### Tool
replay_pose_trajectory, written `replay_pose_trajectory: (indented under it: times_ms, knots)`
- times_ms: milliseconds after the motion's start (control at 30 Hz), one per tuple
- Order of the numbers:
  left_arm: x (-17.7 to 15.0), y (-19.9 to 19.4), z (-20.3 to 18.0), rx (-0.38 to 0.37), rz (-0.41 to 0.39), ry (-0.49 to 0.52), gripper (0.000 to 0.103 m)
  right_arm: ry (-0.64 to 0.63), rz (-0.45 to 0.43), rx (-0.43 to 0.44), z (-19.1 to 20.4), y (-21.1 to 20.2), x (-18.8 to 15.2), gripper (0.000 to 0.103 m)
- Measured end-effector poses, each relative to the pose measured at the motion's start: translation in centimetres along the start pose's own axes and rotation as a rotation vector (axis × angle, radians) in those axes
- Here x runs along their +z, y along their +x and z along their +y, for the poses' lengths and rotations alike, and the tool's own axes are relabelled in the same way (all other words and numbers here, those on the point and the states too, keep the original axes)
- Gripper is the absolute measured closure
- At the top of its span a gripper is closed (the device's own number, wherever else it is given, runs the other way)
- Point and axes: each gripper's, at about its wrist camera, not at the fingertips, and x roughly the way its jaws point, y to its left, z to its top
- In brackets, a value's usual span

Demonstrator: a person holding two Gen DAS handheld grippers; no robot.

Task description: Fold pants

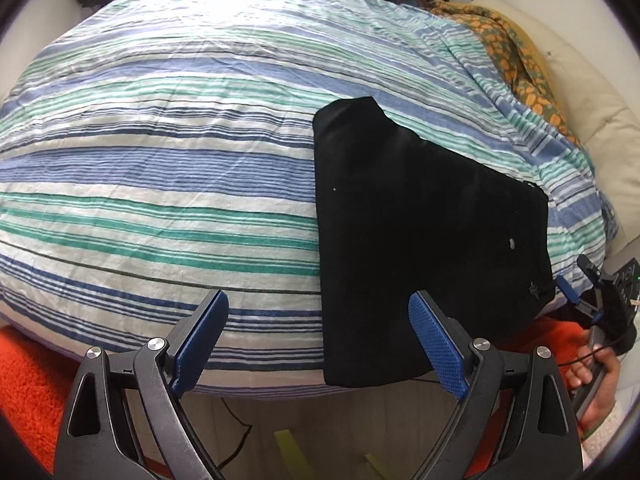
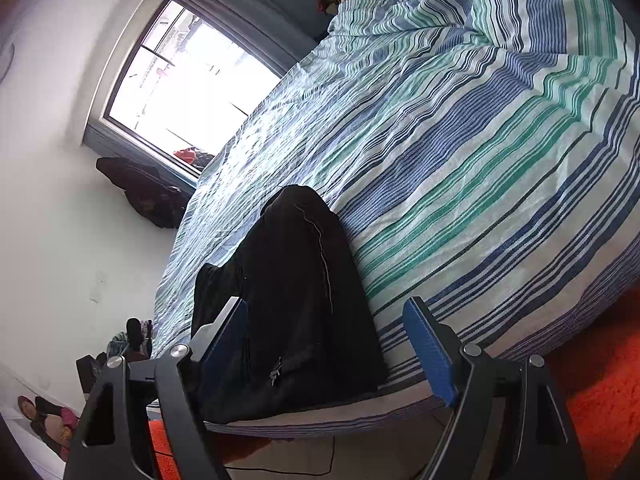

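Note:
Black pants [image 1: 420, 220] lie folded flat on the striped bed [image 1: 160, 160], near its front right edge, one end hanging slightly over the edge. My left gripper [image 1: 320, 336] is open and empty, just in front of the bed edge, its right finger over the pants' near end. My right gripper [image 2: 326, 344] is open and empty, straddling the pants [image 2: 296, 300] at the bed's edge. The right gripper also shows in the left wrist view [image 1: 580, 292] at the pants' right corner.
An orange-patterned cloth [image 1: 512, 52] and a cream pillow [image 1: 592, 120] lie at the bed's right. An orange rug [image 1: 32, 380] covers the floor below the bed edge. A window [image 2: 188, 76] and a dark bag [image 2: 148, 196] stand beyond the bed.

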Motion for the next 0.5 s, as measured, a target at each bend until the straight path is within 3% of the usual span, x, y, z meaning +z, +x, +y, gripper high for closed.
replay_pose_trajectory:
  times_ms: [100,200,333,500]
  knots:
    - [0.0,1.1,-0.1,-0.018,0.038,0.001,0.01,0.091,0.017,0.033,-1.5,0.4,0.0,0.023]
    - [-0.8,1.6,-0.6,0.03,0.048,0.024,0.01,0.156,0.039,0.043,-2.4,0.8,-0.2,0.023]
    - [-0.9,1.2,-1.8,0.128,0.005,0.093,0.01,0.098,0.05,0.018,-1.5,1.0,-0.3,0.023]
    - [-0.9,0.8,-1.8,0.161,-0.023,0.1,0.01,0.003,0.069,-0.049,-0.1,1.5,-0.6,0.023]
